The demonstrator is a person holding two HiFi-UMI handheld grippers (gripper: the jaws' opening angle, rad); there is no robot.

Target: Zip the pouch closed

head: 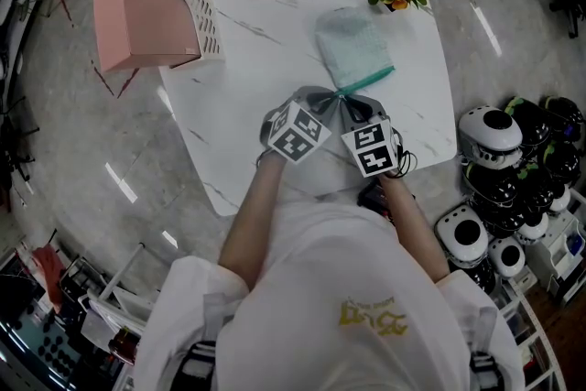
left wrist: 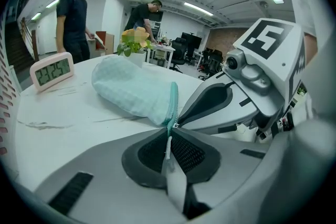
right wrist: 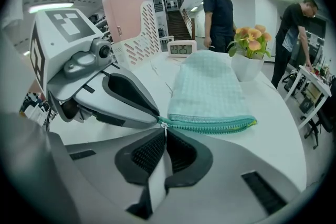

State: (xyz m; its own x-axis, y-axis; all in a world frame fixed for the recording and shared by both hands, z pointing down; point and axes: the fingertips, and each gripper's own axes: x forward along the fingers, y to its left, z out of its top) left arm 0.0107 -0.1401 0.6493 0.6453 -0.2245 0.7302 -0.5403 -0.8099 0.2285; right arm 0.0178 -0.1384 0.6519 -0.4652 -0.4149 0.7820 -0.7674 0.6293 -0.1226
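The mint pouch lies mid-frame on the white bench, with its teal zip along the near edge. The left gripper and right gripper meet at one end of the zip, each with jaws together and clamped there. Whether the teeth are meshed cannot be told. Judged: grips are taken, but the run along the zip is not yet done.
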